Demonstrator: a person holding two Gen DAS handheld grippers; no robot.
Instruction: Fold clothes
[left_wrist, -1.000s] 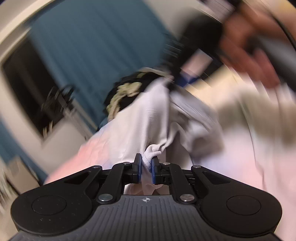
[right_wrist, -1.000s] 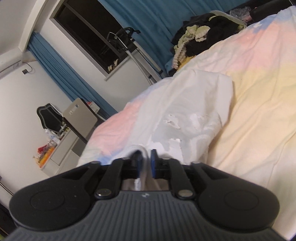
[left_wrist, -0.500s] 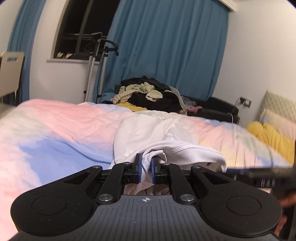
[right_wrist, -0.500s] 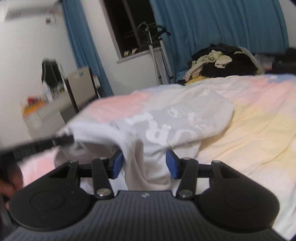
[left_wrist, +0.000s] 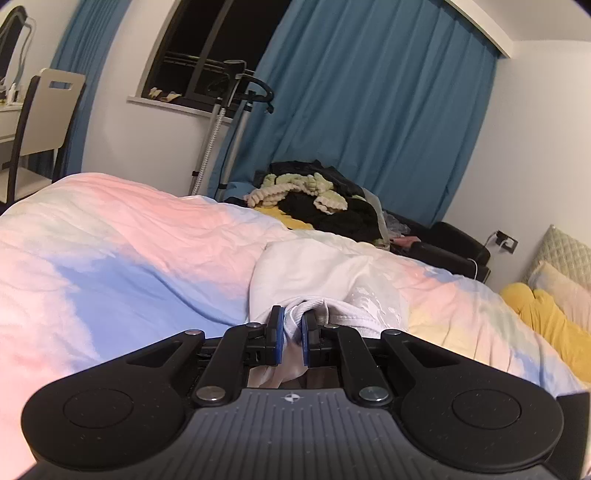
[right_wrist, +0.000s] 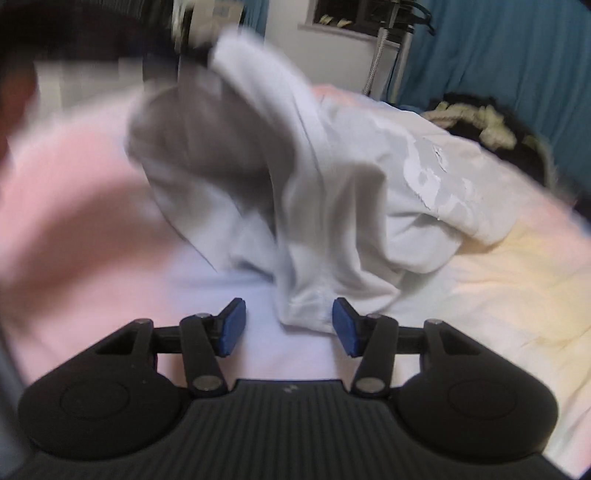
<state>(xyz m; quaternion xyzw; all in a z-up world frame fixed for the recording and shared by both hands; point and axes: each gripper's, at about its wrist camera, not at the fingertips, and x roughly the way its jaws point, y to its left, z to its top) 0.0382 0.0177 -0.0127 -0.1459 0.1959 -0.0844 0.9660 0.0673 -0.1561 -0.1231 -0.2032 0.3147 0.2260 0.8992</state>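
Pinching one edge of a white shirt while the other tool is letting its corner go.

Standing by the bed, I am seeing the left gripper (left_wrist: 290, 334) clamping a bunched fold of the shirt (left_wrist: 325, 280) between its blue pads, probably to keep that side anchored for the fold. Beside it the right gripper (right_wrist: 288, 325) is hanging with jaws apart, a loose shirt corner (right_wrist: 306, 314) lying between them but not being pressed, so I judge that it is freeing that end to lie on the pastel duvet (left_wrist: 129, 258). Beyond, the printed body of the shirt is slumping in a heap. Farther off, a clothes pile (left_wrist: 317, 206) is waiting before the blue curtain (left_wrist: 369, 110).
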